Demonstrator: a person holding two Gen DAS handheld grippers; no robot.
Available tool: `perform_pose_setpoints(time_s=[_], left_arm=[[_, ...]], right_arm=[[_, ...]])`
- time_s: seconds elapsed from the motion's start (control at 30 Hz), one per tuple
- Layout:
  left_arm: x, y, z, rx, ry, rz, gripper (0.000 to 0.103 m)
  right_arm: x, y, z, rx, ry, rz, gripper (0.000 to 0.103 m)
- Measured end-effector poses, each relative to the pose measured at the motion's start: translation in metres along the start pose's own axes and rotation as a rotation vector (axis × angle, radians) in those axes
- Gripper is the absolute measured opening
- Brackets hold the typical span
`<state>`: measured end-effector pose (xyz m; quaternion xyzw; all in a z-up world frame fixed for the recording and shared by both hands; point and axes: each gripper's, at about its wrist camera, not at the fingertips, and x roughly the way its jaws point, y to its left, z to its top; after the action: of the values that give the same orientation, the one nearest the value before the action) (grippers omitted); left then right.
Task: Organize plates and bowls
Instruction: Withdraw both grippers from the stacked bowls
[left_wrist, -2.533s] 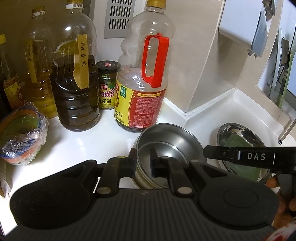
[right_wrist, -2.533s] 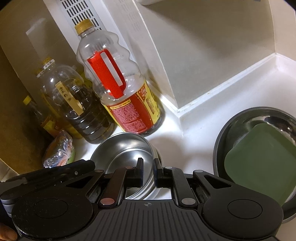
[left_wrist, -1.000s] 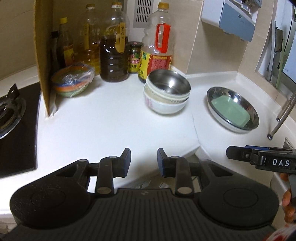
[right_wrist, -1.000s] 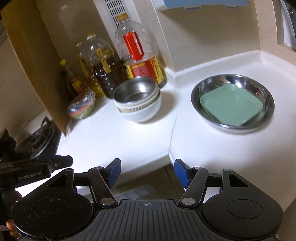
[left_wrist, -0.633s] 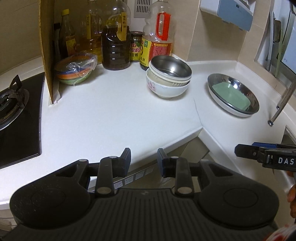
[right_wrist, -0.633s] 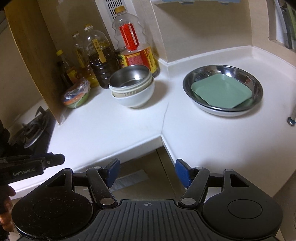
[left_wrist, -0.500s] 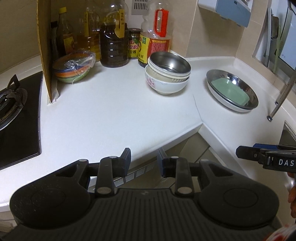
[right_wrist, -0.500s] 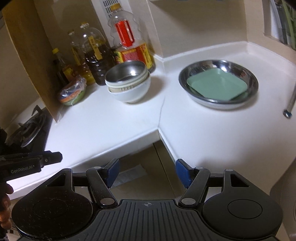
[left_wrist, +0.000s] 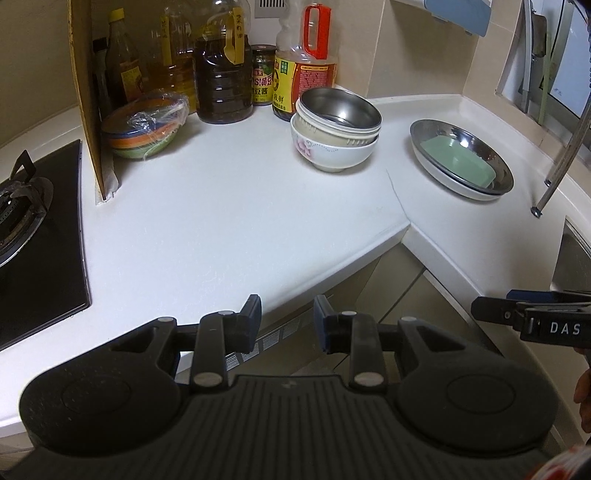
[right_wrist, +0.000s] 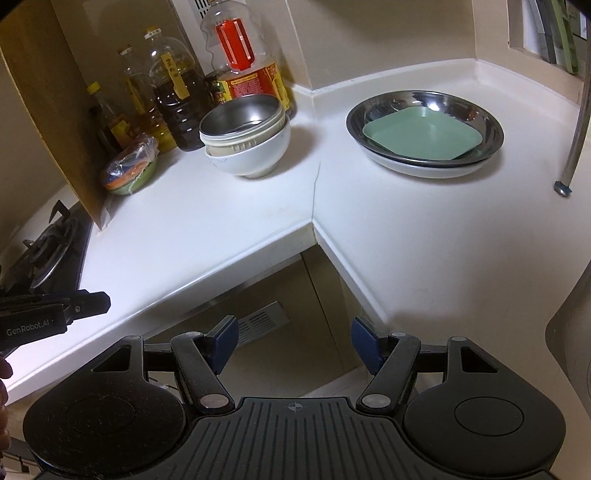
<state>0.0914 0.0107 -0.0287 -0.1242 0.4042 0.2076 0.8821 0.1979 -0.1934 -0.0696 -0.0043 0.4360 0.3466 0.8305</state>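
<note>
A stack of bowls (left_wrist: 338, 136) (right_wrist: 245, 138) stands on the white counter: a steel bowl on top, a beige one under it, a white flowered one at the bottom. To its right a green square plate (left_wrist: 458, 162) (right_wrist: 423, 133) lies in a steel dish (left_wrist: 436, 133) (right_wrist: 491, 122) on a white plate. My left gripper (left_wrist: 287, 317) is open and empty, off the counter's front edge. My right gripper (right_wrist: 293, 341) is open wider and empty, also off the edge.
Oil and sauce bottles (left_wrist: 221, 74) (right_wrist: 177, 92) stand behind the bowls. A plastic-wrapped stack of coloured bowls (left_wrist: 144, 127) (right_wrist: 129, 166) sits by a cardboard screen (left_wrist: 86, 92). A gas hob (left_wrist: 22, 206) is at left, a tap (left_wrist: 561, 155) and sink at right.
Both grippers have drawn back from the bowl stack to beyond the counter's front edge. The right gripper's jaws have opened wide; the left's opened a little.
</note>
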Motion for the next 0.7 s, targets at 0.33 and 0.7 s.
perform_pose_setpoints(time_s=[0.33, 0.7], left_arm=[[0.001, 0.0, -0.002, -0.006, 0.004, 0.002, 0.028], [0.011, -0.019, 0.005, -0.011, 0.001, 0.012, 0.028]], right_arm=[[0.0, -0.003, 0.001, 0.007, 0.001, 0.002, 0.068], [0.002, -0.02, 0.008, 0.012, -0.004, 0.018, 0.068]])
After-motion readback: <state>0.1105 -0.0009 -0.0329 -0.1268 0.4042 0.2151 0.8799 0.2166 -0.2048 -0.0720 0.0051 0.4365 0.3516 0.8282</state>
